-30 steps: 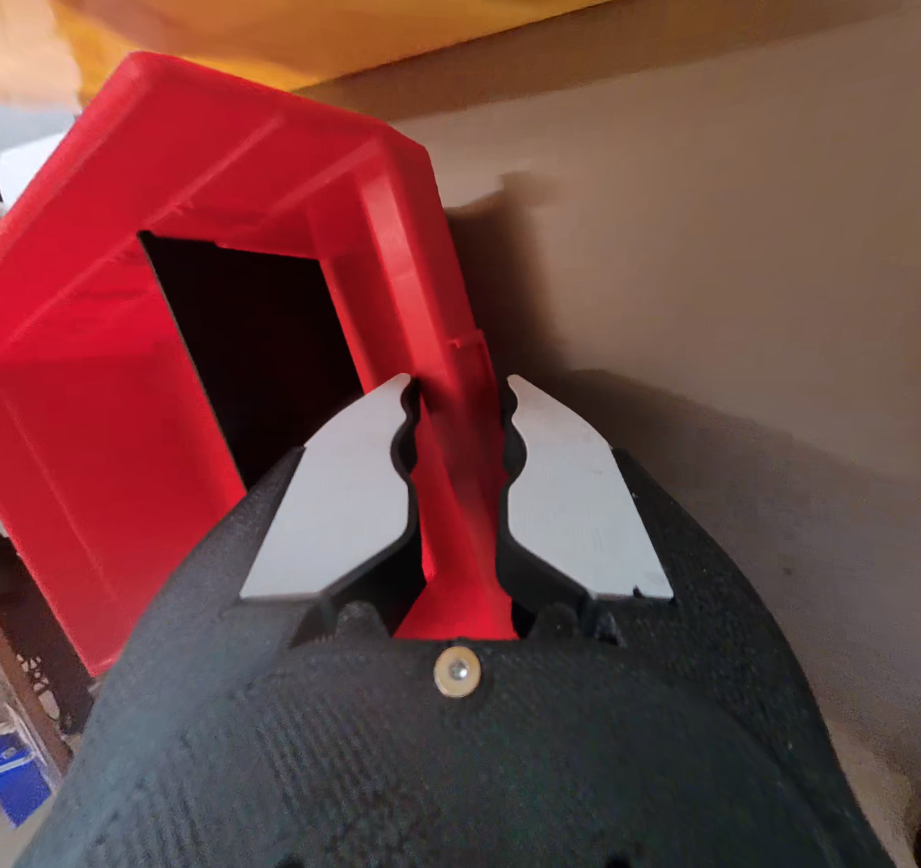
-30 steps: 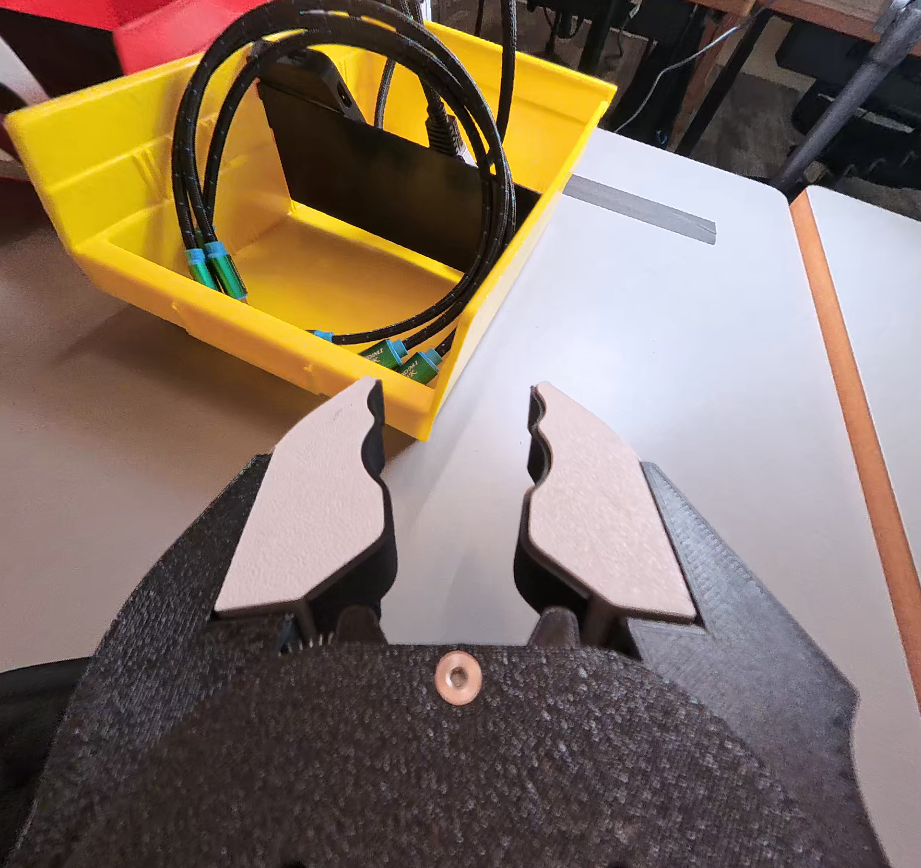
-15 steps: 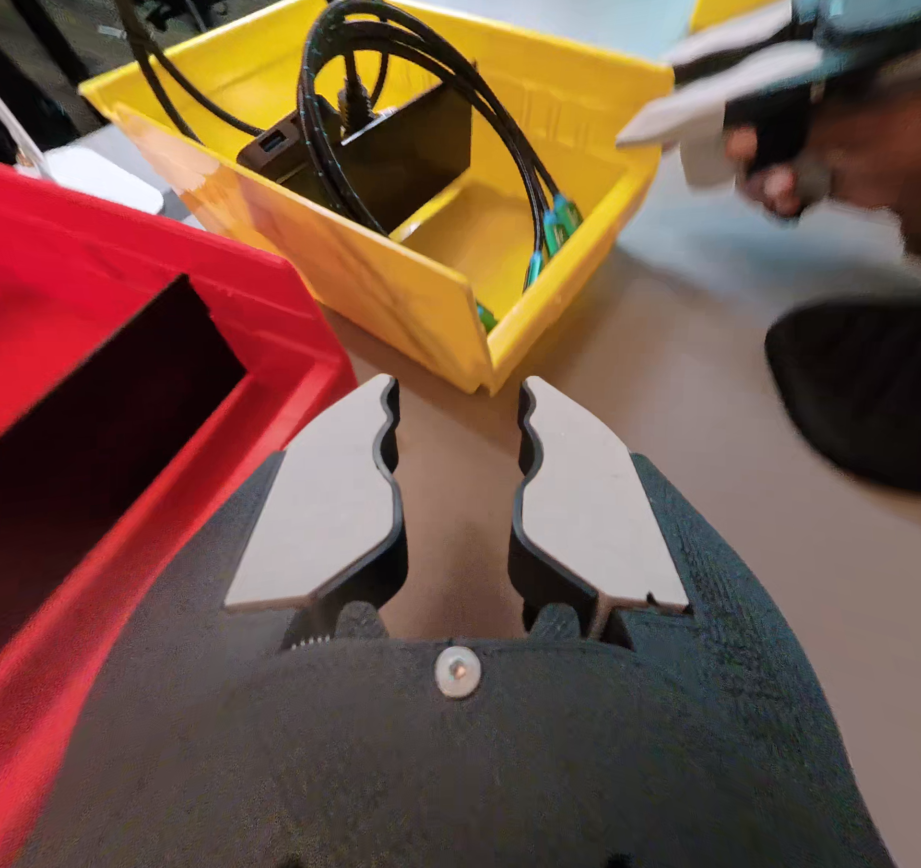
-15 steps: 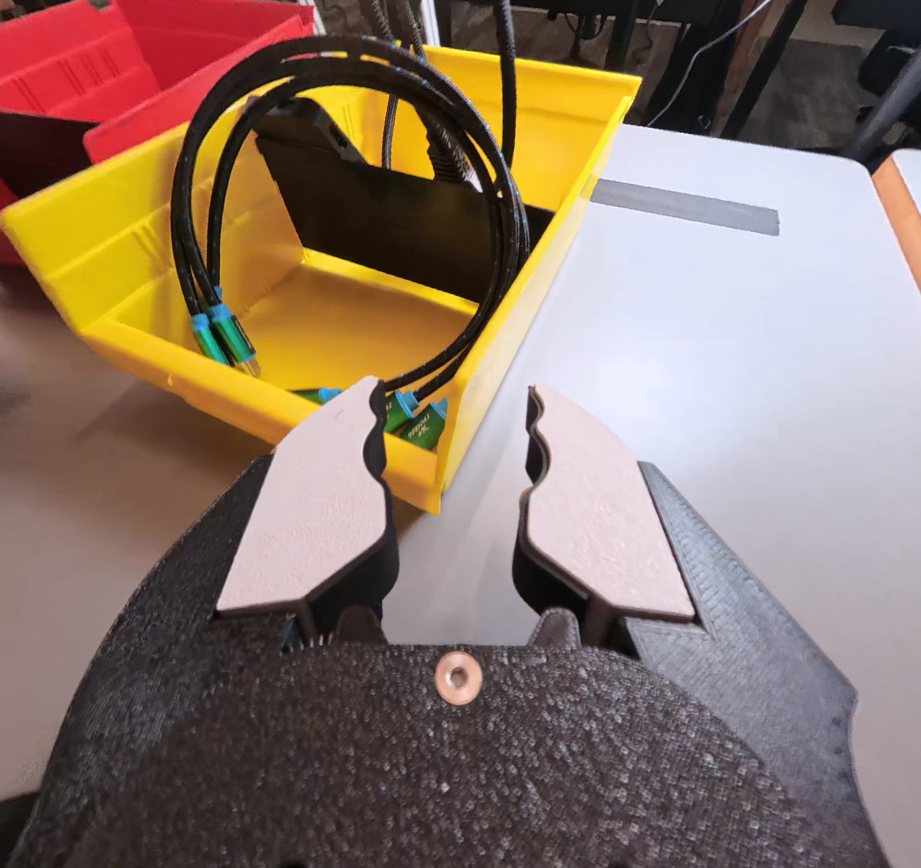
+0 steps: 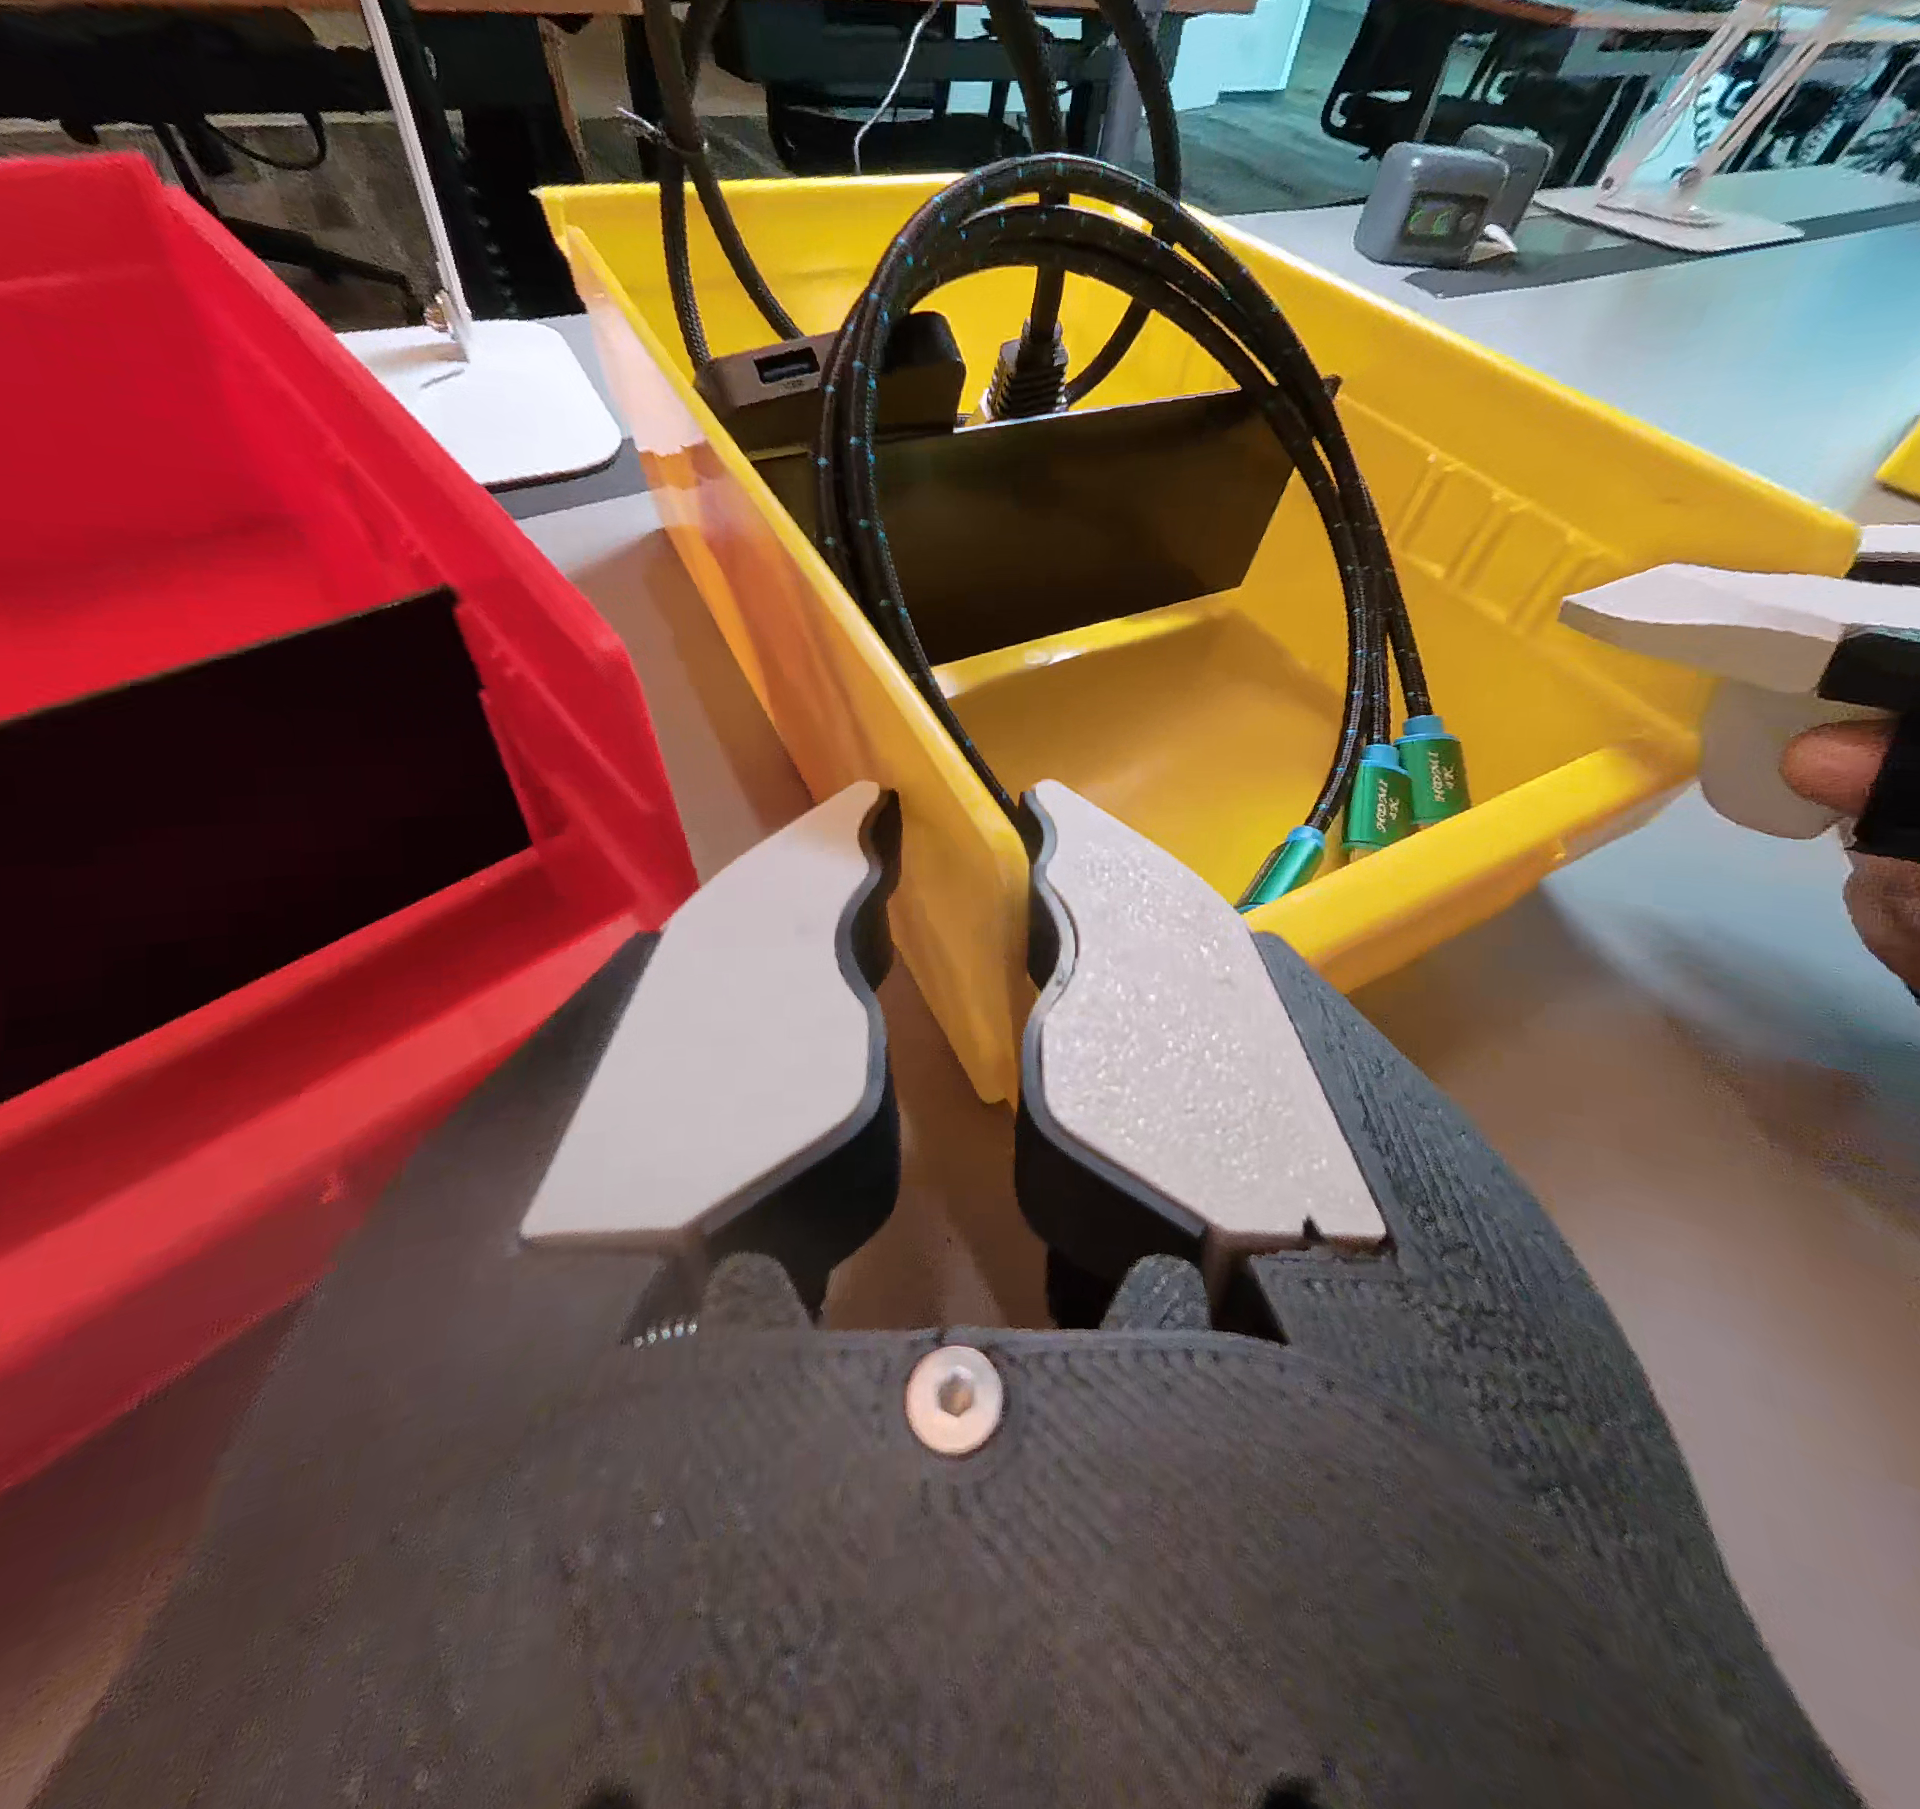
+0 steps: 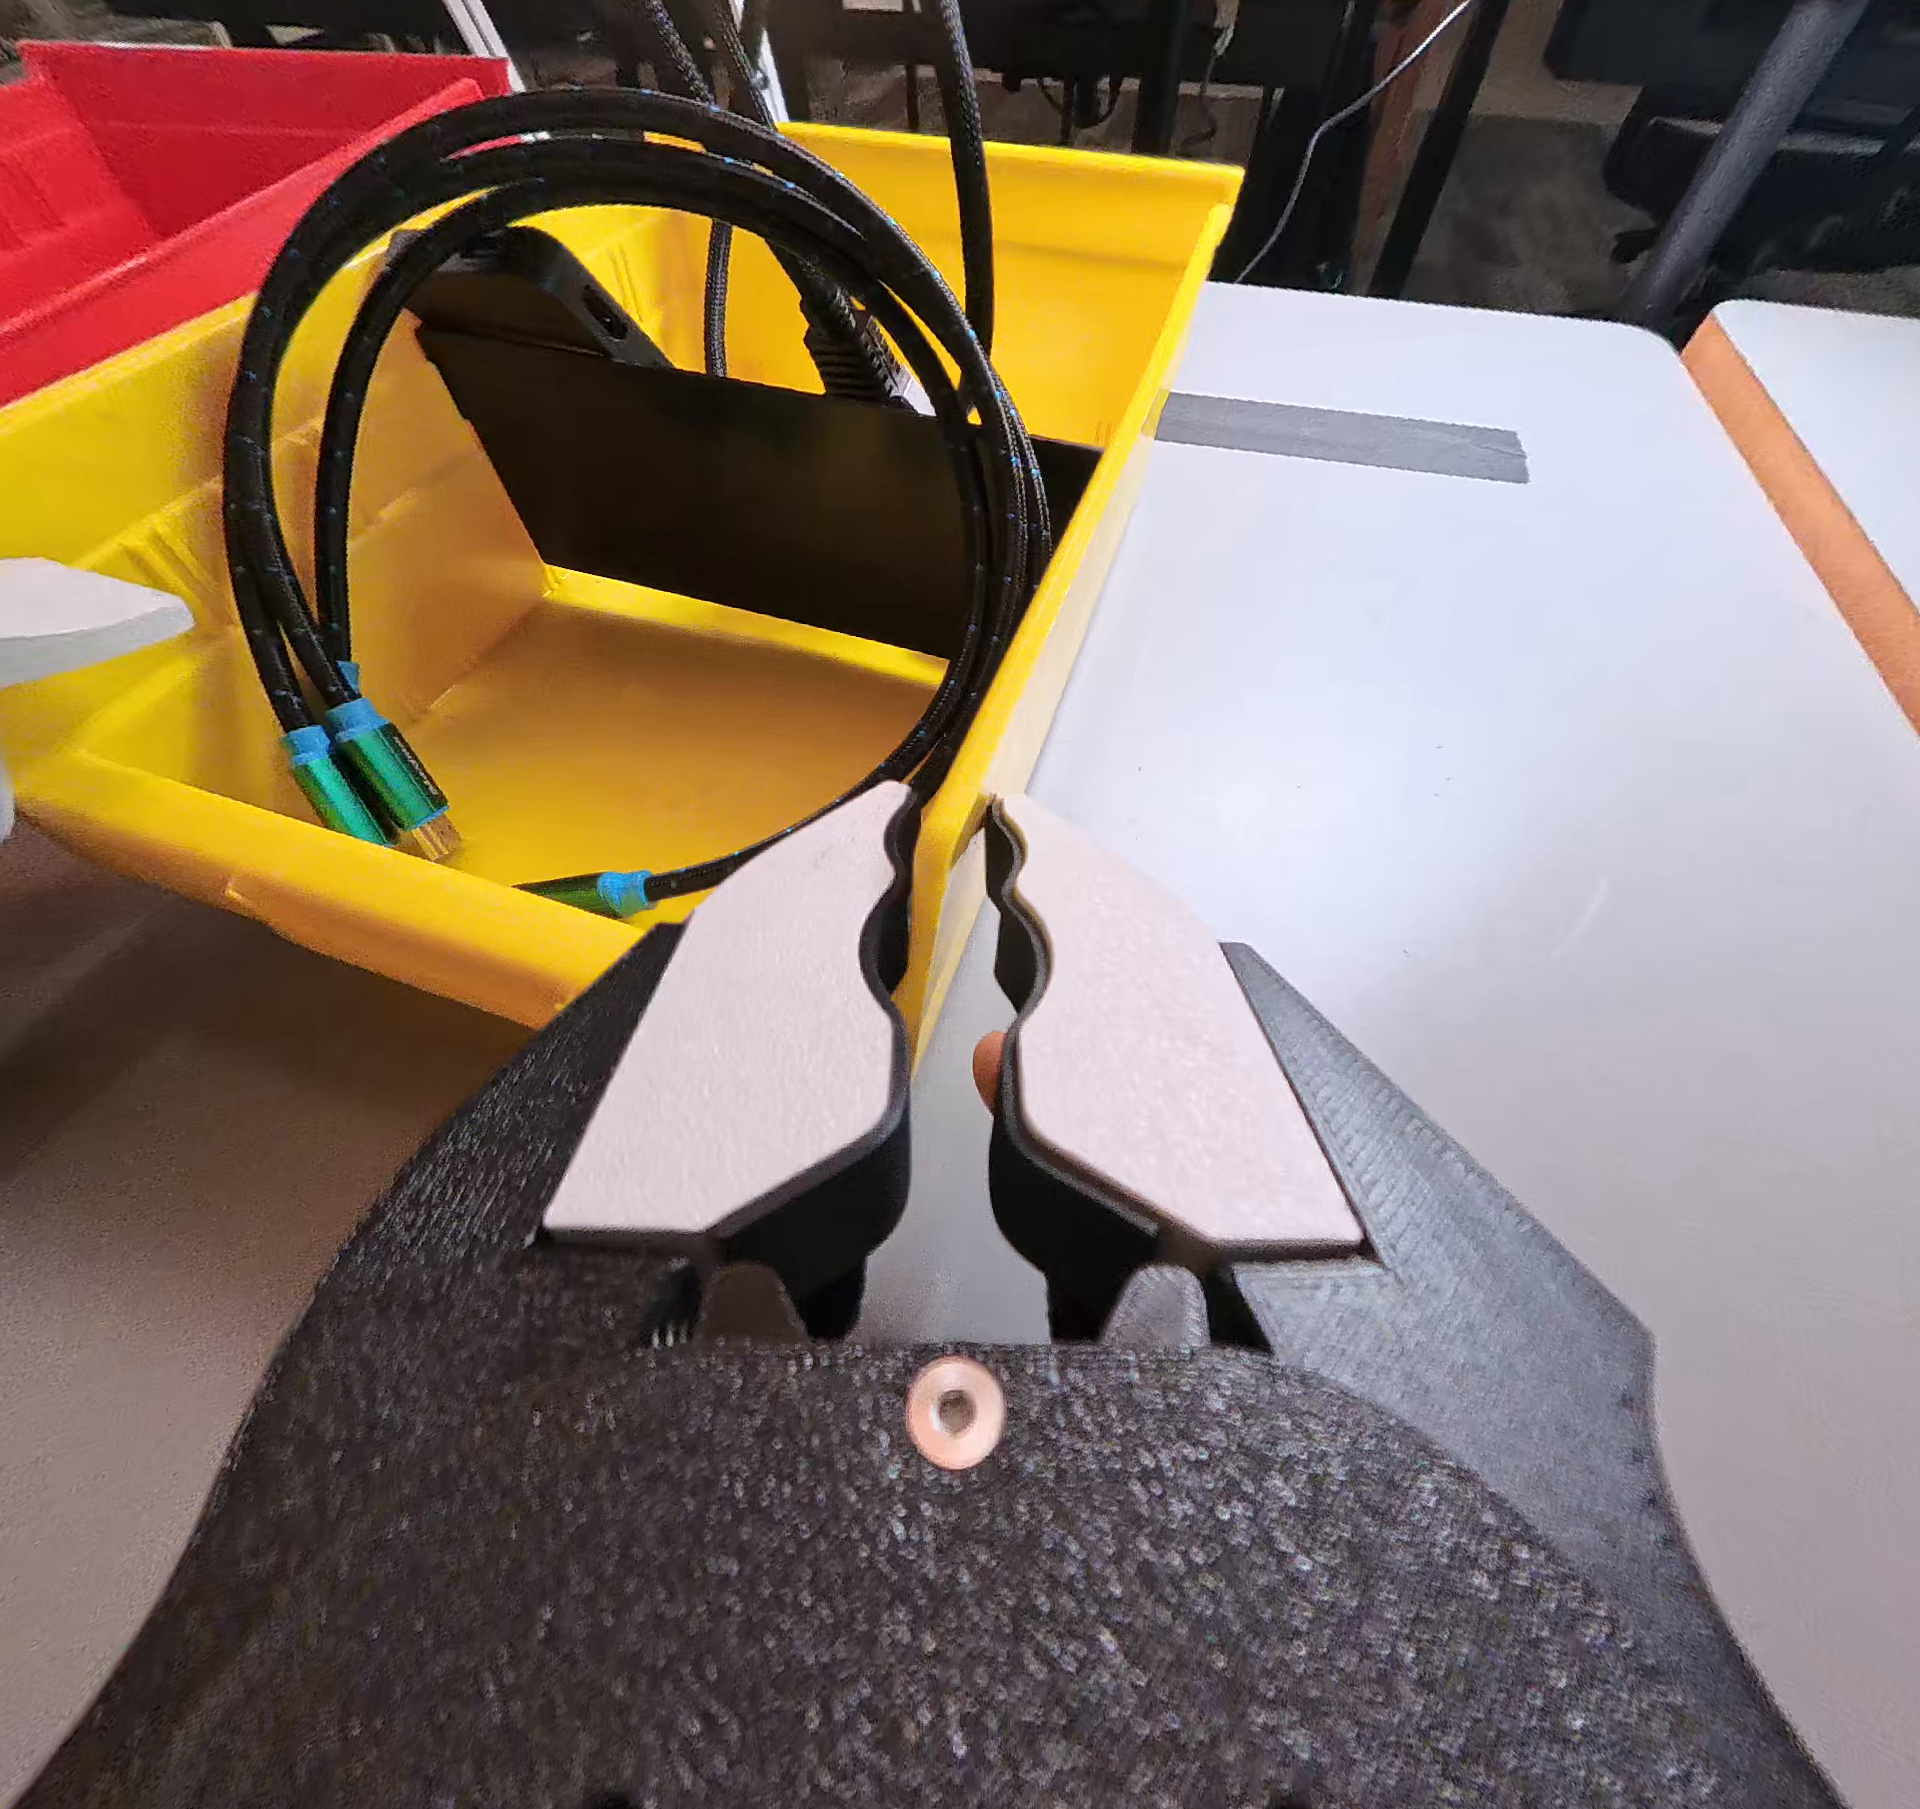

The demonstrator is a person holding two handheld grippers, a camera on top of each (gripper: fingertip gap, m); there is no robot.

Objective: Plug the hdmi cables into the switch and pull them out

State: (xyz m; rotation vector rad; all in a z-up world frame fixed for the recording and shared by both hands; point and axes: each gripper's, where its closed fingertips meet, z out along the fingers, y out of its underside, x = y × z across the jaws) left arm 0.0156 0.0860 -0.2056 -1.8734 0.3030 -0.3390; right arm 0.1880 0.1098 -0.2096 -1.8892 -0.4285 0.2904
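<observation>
A yellow bin [image 5: 1507, 512] on the table holds several black braided HDMI cables [image 5: 1351, 564] looped upright, their green plugs [image 5: 1403, 793] lying at its front. The black switch [image 5: 821, 377] sits at the back, behind a black divider [image 5: 1039, 523]. My left gripper [image 5: 956, 824] is shut on the bin's left wall near the front corner. My right gripper [image 6: 951, 814] is shut on the bin's [image 6: 1091, 232] right wall. The cables [image 6: 291, 554], plugs [image 6: 384, 772] and switch [image 6: 551, 284] also show in the right wrist view. Each gripper's tip shows at the edge of the other's view.
A red bin [image 5: 260, 720] with a black divider stands close on the yellow bin's left. A white stand base [image 5: 520, 398] sits behind it. Thick black cables [image 5: 675, 149] rise from the switch. A grey tape strip [image 6: 1340, 434] and an orange table edge [image 6: 1808, 512] lie to the right. My hands' fingertips stand some 20 cm from each other.
My left gripper let go of the red bin, swung over to the yellow bin and closed on its left wall. My right gripper moved forward and closed on the right wall.
</observation>
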